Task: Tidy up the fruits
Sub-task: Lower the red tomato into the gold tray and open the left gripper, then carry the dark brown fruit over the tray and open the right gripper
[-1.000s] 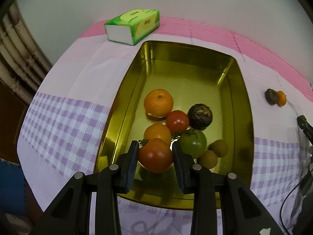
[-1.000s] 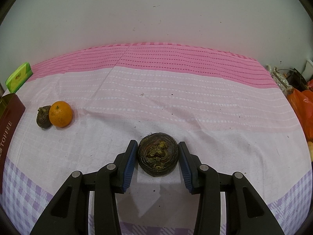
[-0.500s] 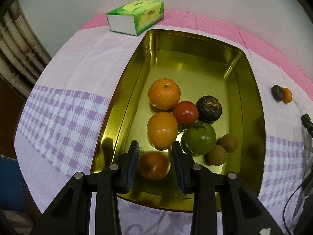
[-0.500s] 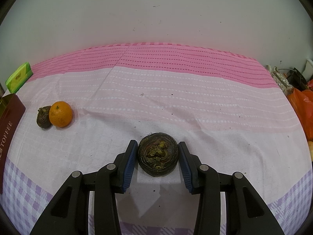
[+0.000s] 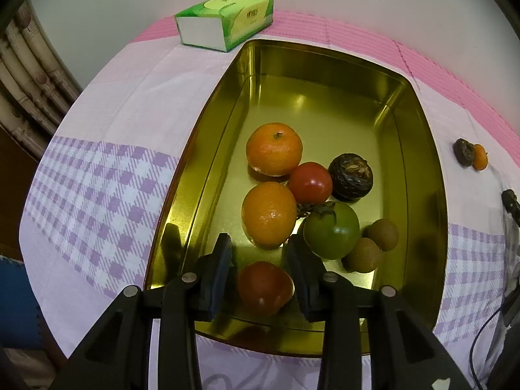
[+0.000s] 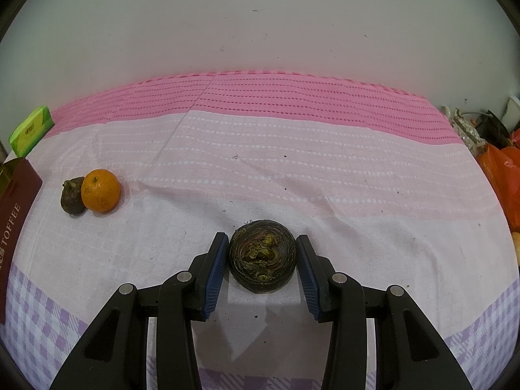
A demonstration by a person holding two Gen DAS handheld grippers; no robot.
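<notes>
A gold tin holds two oranges, a red tomato, a green tomato, a dark wrinkled fruit and two brown kiwis. My left gripper is open over the tin's near end, and a reddish tomato lies on the tin floor between its fingers. My right gripper is open, its fingers on either side of a dark wrinkled fruit on the cloth. A small orange and a dark fruit lie together at the left.
A green tissue box stands behind the tin. The tin's maroon side shows at the left edge of the right wrist view. Orange plastic bags and clutter lie at the right. Bamboo furniture stands left of the table.
My left gripper let go of the reddish tomato, which now lies in the tin, and pulled up and back. The right gripper has not moved.
</notes>
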